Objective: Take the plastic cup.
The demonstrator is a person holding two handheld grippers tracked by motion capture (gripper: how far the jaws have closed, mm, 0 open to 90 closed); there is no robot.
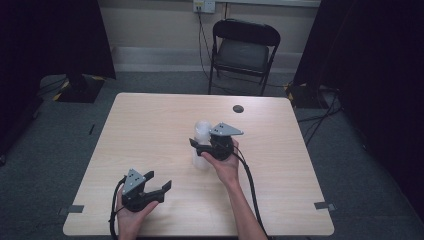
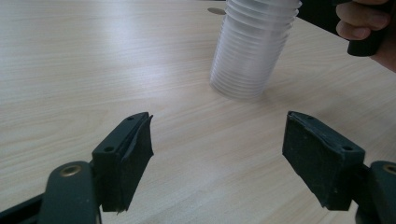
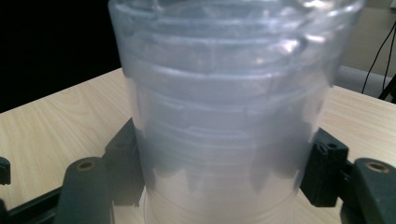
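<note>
A stack of clear ribbed plastic cups [image 1: 201,134] stands upright near the middle of the light wooden table [image 1: 145,130]. My right gripper [image 1: 200,146] is level with the stack, one jaw on each side of it. In the right gripper view the stack [image 3: 224,116] stands between the widely spread jaws of my right gripper [image 3: 222,175], which sit close against its sides. My left gripper [image 1: 159,180] is held open near the front left of the table, with nothing between its jaws. The left gripper view looks past my left gripper [image 2: 217,149] at the stack [image 2: 252,46] farther off.
A small dark round disc [image 1: 238,108] lies at the table's far side. A black folding chair [image 1: 245,47] stands behind the table. Grey tape marks [image 1: 324,205] sit at the front corners. The hand holding the right gripper [image 2: 364,23] shows beside the stack.
</note>
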